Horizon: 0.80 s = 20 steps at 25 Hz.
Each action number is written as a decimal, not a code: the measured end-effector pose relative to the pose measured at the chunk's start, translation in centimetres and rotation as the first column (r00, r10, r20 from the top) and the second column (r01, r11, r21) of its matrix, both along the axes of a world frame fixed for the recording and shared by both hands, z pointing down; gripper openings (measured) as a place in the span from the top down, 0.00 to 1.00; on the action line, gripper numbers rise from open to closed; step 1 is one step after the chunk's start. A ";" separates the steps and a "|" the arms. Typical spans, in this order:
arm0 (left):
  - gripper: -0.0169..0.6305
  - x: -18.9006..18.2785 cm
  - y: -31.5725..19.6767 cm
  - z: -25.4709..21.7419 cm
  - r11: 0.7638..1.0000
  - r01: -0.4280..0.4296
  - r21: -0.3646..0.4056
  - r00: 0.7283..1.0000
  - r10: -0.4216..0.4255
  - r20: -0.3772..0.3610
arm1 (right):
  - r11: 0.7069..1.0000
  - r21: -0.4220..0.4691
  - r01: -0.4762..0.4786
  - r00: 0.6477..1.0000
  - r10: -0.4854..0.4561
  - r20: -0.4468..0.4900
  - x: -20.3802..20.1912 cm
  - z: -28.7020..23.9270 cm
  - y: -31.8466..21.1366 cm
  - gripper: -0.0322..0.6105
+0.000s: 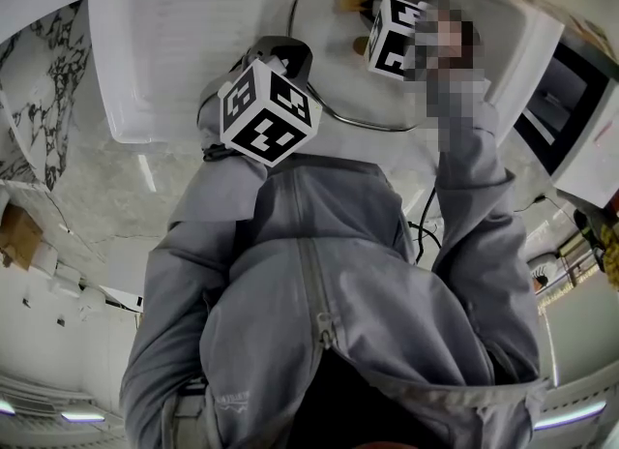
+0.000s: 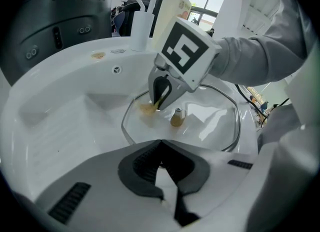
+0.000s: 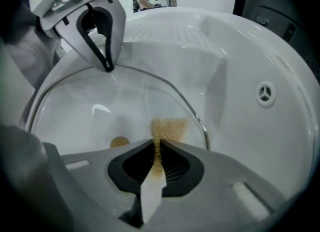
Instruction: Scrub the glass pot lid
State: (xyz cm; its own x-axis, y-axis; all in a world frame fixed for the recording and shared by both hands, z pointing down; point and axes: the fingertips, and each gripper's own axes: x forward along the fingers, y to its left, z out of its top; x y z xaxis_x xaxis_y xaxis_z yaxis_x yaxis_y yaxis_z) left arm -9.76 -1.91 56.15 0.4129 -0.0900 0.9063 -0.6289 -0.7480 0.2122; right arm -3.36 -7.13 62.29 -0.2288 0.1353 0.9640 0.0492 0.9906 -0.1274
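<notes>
The glass pot lid (image 2: 210, 118) lies in a white sink (image 2: 65, 111), its tan knob (image 2: 176, 117) pointing up. My left gripper (image 2: 160, 162) is shut on the lid's metal rim at the near edge; the right gripper view shows its tips (image 3: 107, 67) pinched on that rim (image 3: 165, 83). My right gripper (image 3: 156, 152) is shut on a tan scrub sponge (image 3: 169, 128) pressed on the glass near the rim. From the left gripper view it (image 2: 159, 103) stands left of the knob. In the head view both marker cubes (image 1: 269, 113) (image 1: 395, 36) hover over the lid (image 1: 329, 60).
The sink has a ribbed draining board (image 1: 184, 21) and an overflow hole (image 3: 265, 94) in its wall. A white bottle (image 2: 172, 6) and a cup (image 2: 141, 28) stand at the sink's back edge, beside a dark appliance (image 2: 60, 16). A grey jacket (image 1: 319, 302) fills the lower head view.
</notes>
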 end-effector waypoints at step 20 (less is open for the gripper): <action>0.96 0.3 0.0 -0.2 0.999 -0.042 -0.008 0.999 0.042 -0.001 | 0.892 -0.447 0.071 0.996 -0.041 0.076 3.9 -10.4 15.2 0.90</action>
State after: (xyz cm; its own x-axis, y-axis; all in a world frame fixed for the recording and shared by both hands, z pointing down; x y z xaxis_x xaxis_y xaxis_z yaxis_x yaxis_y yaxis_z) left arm -9.44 -1.86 55.97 0.4170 -0.0650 0.9066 -0.5964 -0.7722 0.2190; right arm 0.53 8.03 51.88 -0.2664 0.5641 0.7815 0.1255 0.8242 -0.5522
